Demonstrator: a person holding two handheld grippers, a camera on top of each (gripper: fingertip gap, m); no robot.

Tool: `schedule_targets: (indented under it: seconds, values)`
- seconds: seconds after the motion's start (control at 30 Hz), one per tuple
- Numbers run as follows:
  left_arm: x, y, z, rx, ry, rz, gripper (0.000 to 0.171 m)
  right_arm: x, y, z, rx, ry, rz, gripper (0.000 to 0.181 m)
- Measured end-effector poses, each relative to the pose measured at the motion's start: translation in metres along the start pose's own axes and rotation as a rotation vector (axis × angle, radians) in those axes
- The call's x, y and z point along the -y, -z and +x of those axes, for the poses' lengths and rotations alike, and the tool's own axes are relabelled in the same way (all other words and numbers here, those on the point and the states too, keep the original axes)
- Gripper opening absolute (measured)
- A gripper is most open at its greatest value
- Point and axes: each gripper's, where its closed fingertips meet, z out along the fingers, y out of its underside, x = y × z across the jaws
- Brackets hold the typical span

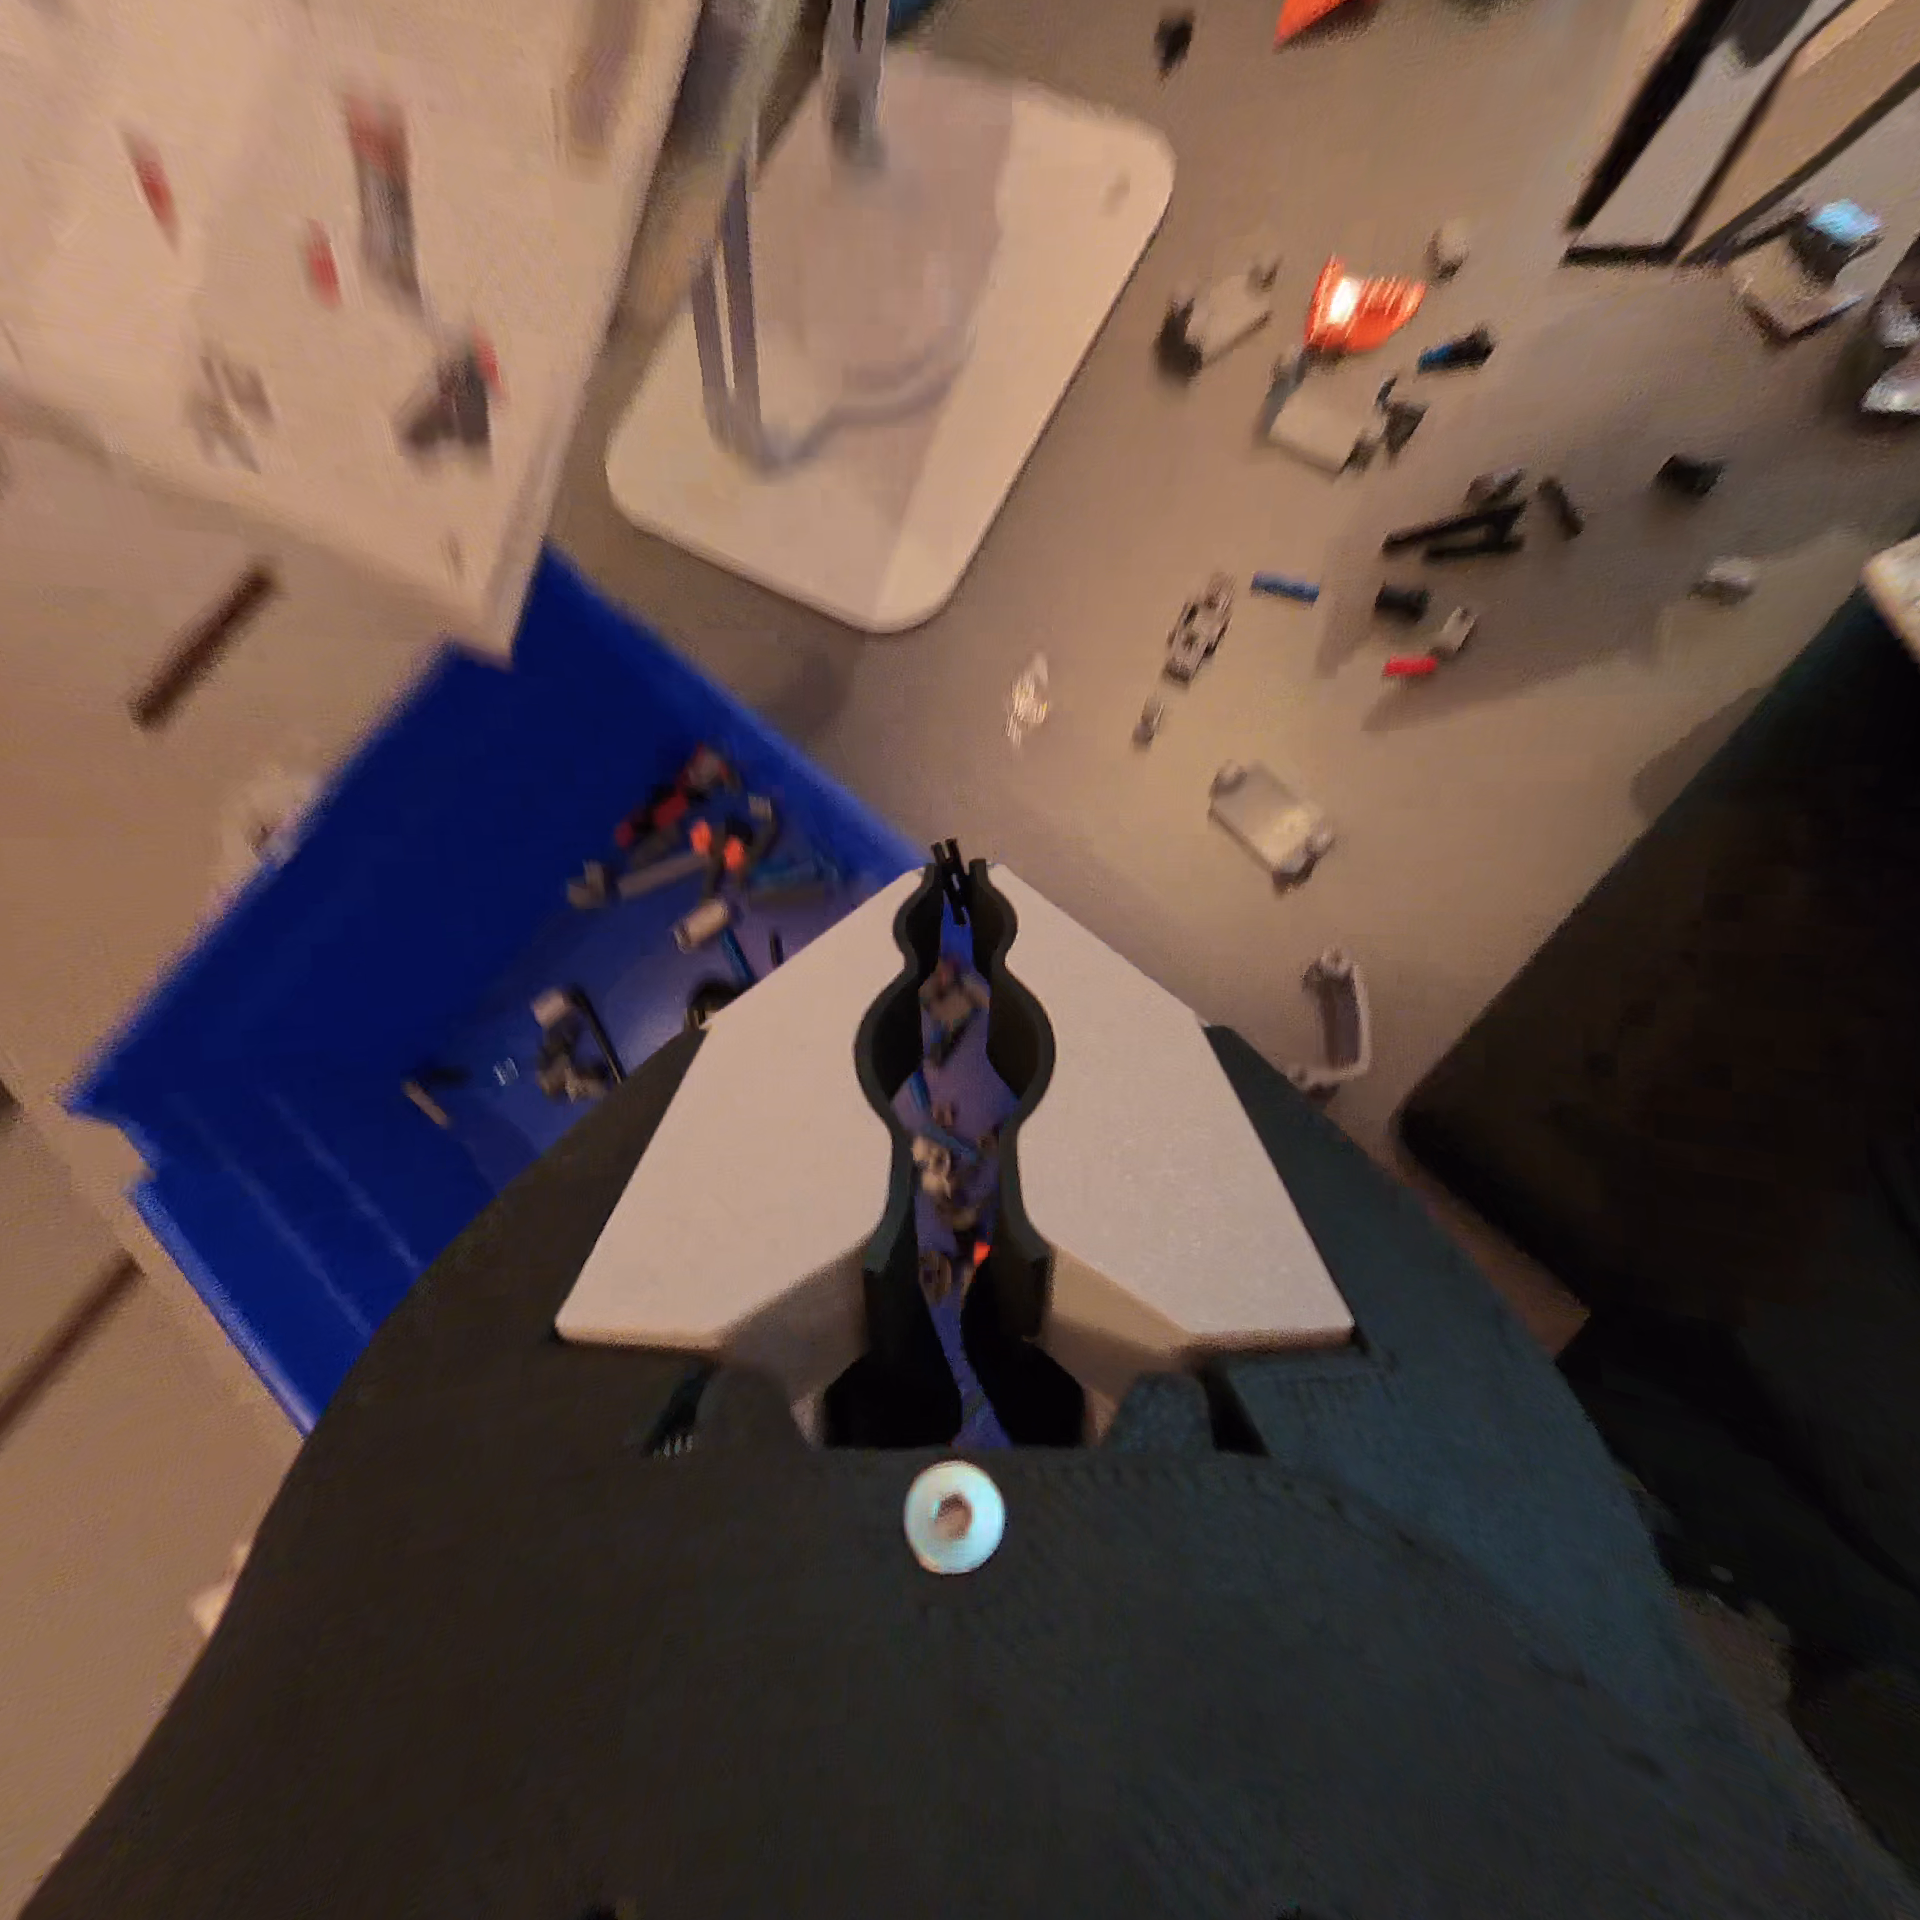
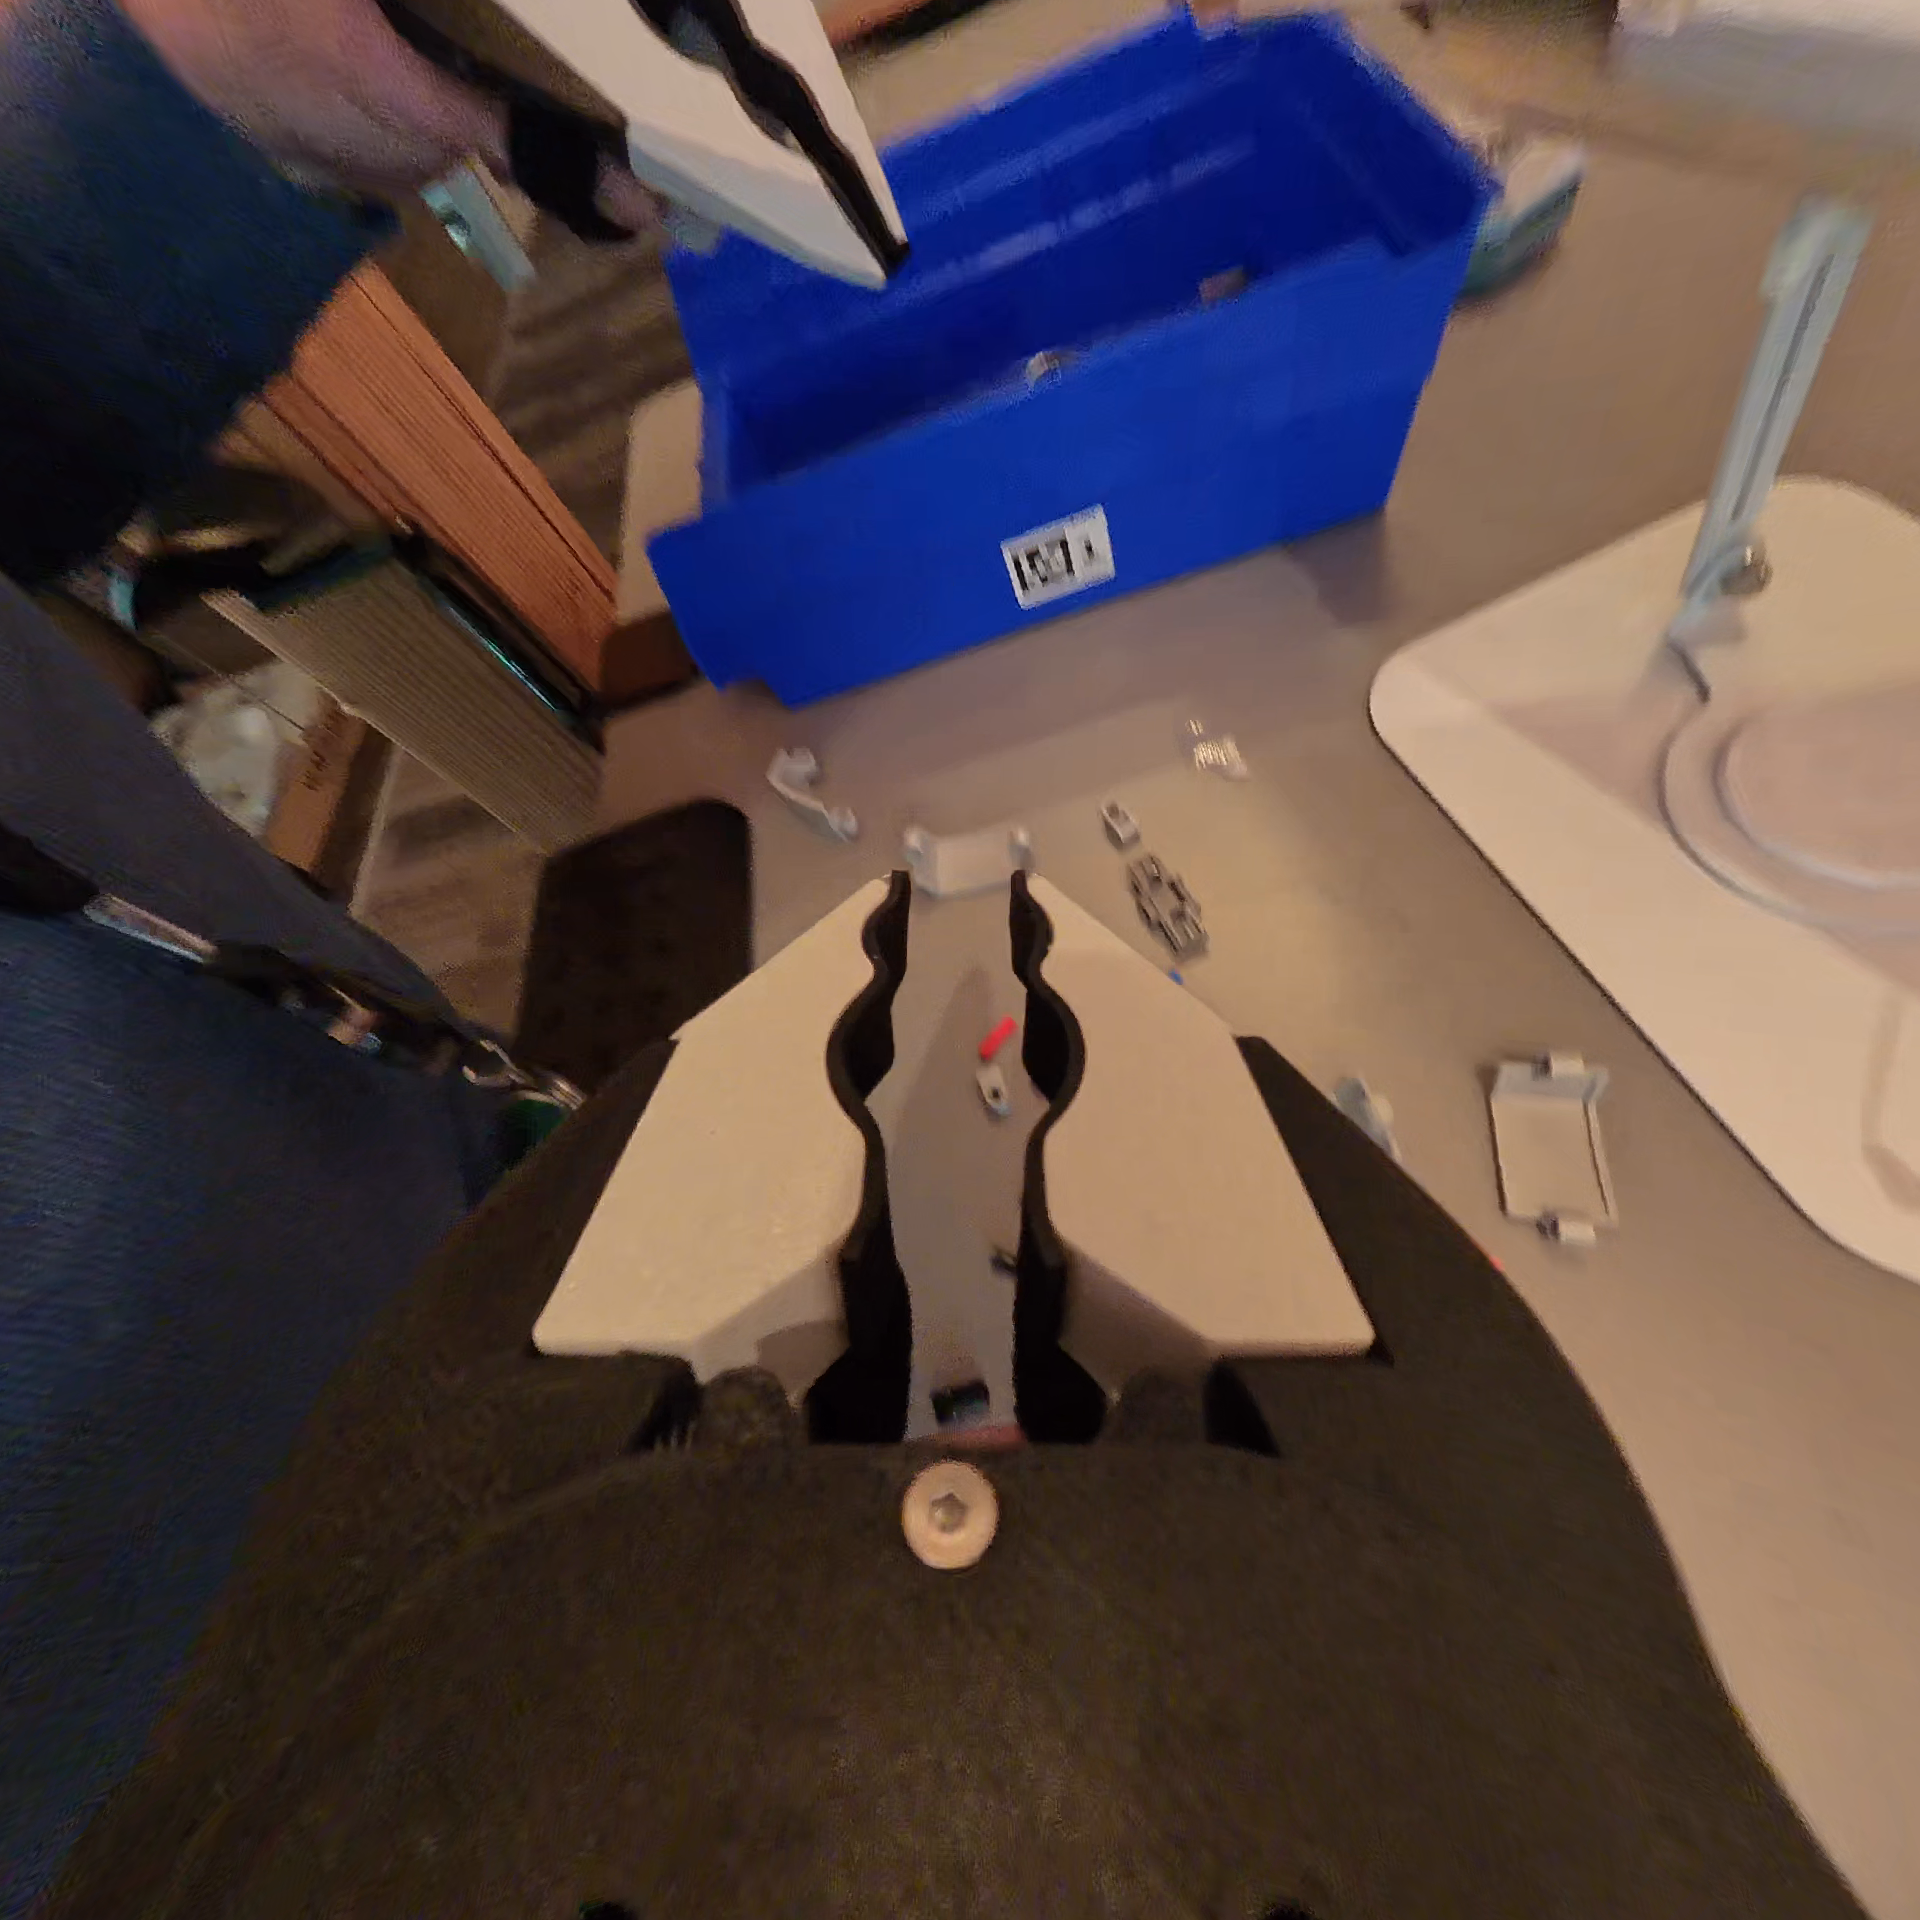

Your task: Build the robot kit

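My left gripper [image 1: 954,891] is shut on a small black toy-brick piece [image 1: 948,860] that sticks out of its tips. It hangs over the near corner of a blue bin [image 1: 343,935] that holds several small bricks. In the right wrist view the same gripper [image 2: 883,255] hovers over the bin's rim [image 2: 1039,457], held by a hand in a dark sleeve. My right gripper [image 2: 961,888] is open and empty, low over the grey table. A grey brick [image 2: 961,860] lies just past its tips and a small red piece [image 2: 995,1036] lies between its fingers.
Many small grey, black, blue and orange bricks [image 1: 1361,301] are scattered on the table. A white stand base with a metal post [image 1: 883,364] [image 2: 1714,831] sits beside the bin. White drawers [image 1: 260,260] rise at the left. A person's dark clothing [image 2: 156,1247] fills the left.
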Motion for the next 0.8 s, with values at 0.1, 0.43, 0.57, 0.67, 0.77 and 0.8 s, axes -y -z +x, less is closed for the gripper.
schedule_targets:
  seconds: [0.1, 0.43, 0.57, 0.67, 0.77, 0.8]
  values:
    - [0.059, -0.001, 0.032, -0.058, -0.113, 0.153, 0.003, 0.029, 0.007, -0.01, 0.05, -0.015, 0.109, 0.016]
    - [0.141, -0.047, 0.107, -0.09, -0.468, 0.301, 0.003, 0.059, 0.028, -0.004, 0.145, -0.192, 0.33, 0.012]
    - [0.153, -0.054, 0.12, -0.073, -0.565, 0.295, 0.002, 0.054, 0.042, 0.001, 0.173, -0.266, 0.373, 0.009]
    - [0.153, -0.06, 0.124, -0.07, -0.626, 0.263, 0.003, 0.047, 0.047, 0.001, 0.184, -0.285, 0.352, 0.007]
    - [0.162, -0.06, 0.129, -0.062, -0.63, 0.289, 0.003, 0.044, 0.056, 0.002, 0.193, -0.308, 0.369, 0.004]
    - [0.164, -0.06, 0.131, -0.063, -0.635, 0.292, 0.003, 0.043, 0.058, 0.003, 0.18, -0.303, 0.373, 0.008]
